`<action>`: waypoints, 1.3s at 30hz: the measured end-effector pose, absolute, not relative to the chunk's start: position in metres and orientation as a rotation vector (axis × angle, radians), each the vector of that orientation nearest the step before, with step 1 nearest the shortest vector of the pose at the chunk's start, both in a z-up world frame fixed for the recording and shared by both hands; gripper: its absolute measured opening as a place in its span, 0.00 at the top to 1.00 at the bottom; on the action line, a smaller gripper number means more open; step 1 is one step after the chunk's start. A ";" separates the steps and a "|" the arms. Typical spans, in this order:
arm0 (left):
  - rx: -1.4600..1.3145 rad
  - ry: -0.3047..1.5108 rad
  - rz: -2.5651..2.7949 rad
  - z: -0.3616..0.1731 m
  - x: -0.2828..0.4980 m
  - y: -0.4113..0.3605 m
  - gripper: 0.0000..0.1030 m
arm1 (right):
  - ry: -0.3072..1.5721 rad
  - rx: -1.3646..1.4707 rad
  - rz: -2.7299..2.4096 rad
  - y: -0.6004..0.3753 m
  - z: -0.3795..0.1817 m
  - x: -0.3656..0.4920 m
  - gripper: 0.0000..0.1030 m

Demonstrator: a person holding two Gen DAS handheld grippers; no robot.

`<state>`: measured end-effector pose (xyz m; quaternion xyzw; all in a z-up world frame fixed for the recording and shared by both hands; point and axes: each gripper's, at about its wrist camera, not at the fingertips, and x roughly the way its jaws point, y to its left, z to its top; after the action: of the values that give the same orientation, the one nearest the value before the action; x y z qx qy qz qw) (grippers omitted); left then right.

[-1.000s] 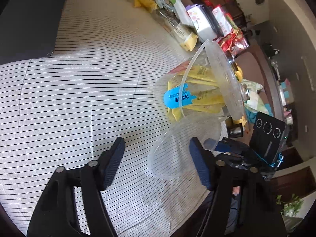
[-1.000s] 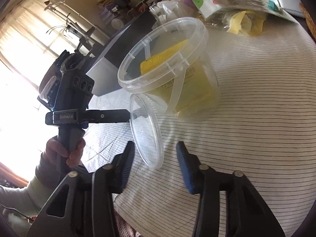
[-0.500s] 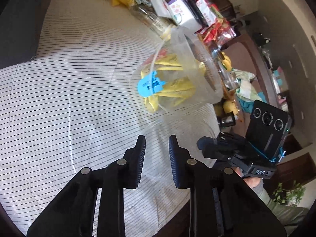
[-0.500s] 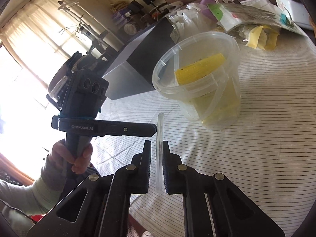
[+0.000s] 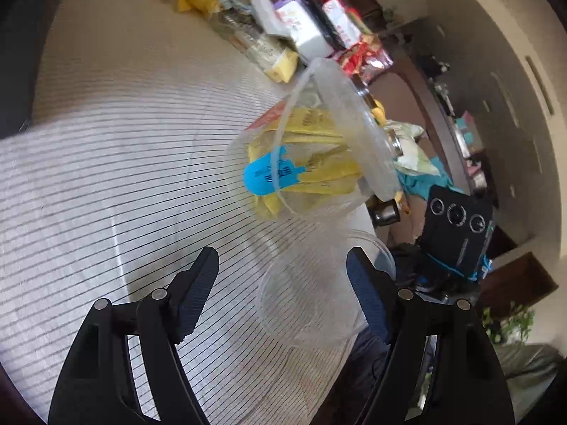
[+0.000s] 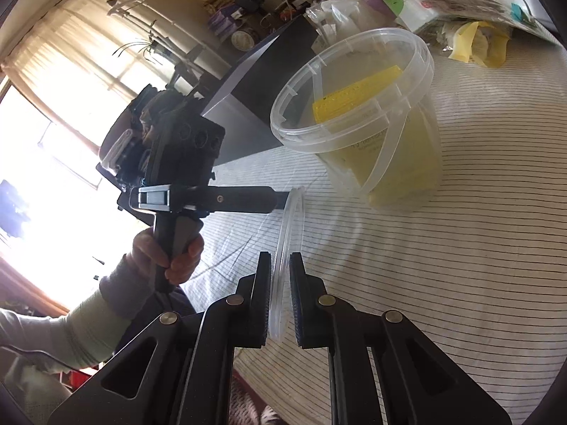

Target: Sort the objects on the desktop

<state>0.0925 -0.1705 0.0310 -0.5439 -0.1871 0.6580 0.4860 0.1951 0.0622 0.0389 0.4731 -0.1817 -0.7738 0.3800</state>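
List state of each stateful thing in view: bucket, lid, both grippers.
clear bucket: open, lid off, upright on the striped cloth, yellow packets inside, handle hanging down.
clear lid: off the bucket, held on edge.
right gripper: shut on the lid.
left gripper: open, jaws just widened, pads clear of the lid.

One tub, one lid

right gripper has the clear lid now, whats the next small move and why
Probably carry the clear lid up and over the open tub and level it. The right gripper is shut on its edge, holding it upright, the left gripper has just opened and let go, and the tub holding yellow packets stands uncovered.
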 end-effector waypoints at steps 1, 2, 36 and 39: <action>-1.289 -0.443 1.572 0.035 0.094 -0.168 0.30 | -0.464 1.217 -1.980 0.064 0.038 0.195 0.90; -1.256 -0.428 1.546 0.039 0.095 -0.166 0.30 | -0.474 1.225 -1.980 0.066 0.036 0.194 0.90; -1.153 -0.296 1.457 0.070 0.106 -0.151 0.80 | -0.427 1.114 -2.051 0.083 0.055 0.196 0.90; -1.185 -0.193 1.541 0.077 0.119 -0.143 0.82 | -0.423 1.115 -2.049 0.081 0.058 0.197 0.90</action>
<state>0.1194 -0.1425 0.0773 -0.5027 -0.0820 0.6536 0.5597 0.1967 0.0815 0.0584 0.4359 -0.1653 -0.8009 0.3758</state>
